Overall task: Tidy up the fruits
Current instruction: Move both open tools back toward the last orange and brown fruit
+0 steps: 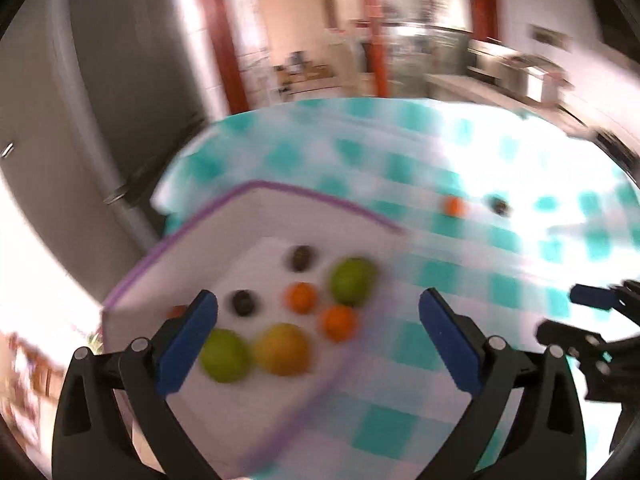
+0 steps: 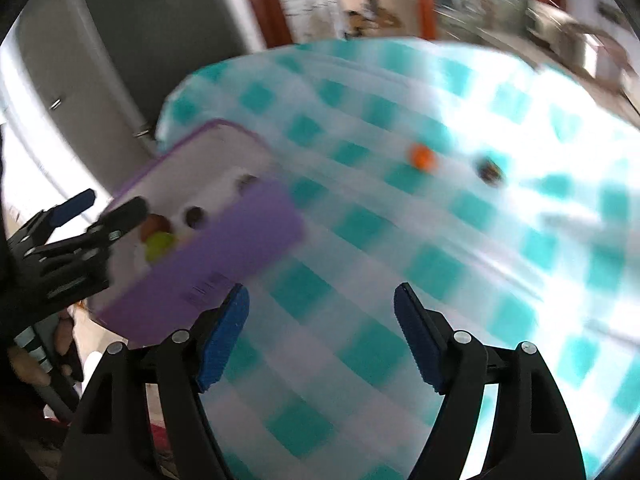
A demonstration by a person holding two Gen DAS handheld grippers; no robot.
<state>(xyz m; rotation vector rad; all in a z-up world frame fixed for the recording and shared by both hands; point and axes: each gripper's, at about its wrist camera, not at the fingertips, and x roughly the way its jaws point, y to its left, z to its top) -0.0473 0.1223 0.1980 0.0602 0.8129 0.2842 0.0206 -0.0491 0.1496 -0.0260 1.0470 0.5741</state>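
Observation:
A purple-rimmed white bin (image 1: 248, 196) sits at the table's left and holds several fruits: two green ones (image 1: 352, 280), a yellow one (image 1: 282, 348), small orange ones (image 1: 301, 297) and dark ones (image 1: 244, 302). My left gripper (image 1: 318, 312) is open and empty above the bin's near side. A small orange fruit (image 2: 422, 157) and a dark fruit (image 2: 489, 169) lie loose on the checked cloth; both also show in the left wrist view, orange (image 1: 455, 205), dark (image 1: 499, 205). My right gripper (image 2: 322, 300) is open and empty over the cloth, right of the bin (image 2: 208, 272).
The teal and white checked tablecloth (image 2: 440, 264) covers a round table. A grey fridge (image 1: 100, 100) stands behind on the left. A kitchen counter (image 1: 500, 68) lies at the back right. Both views are motion-blurred.

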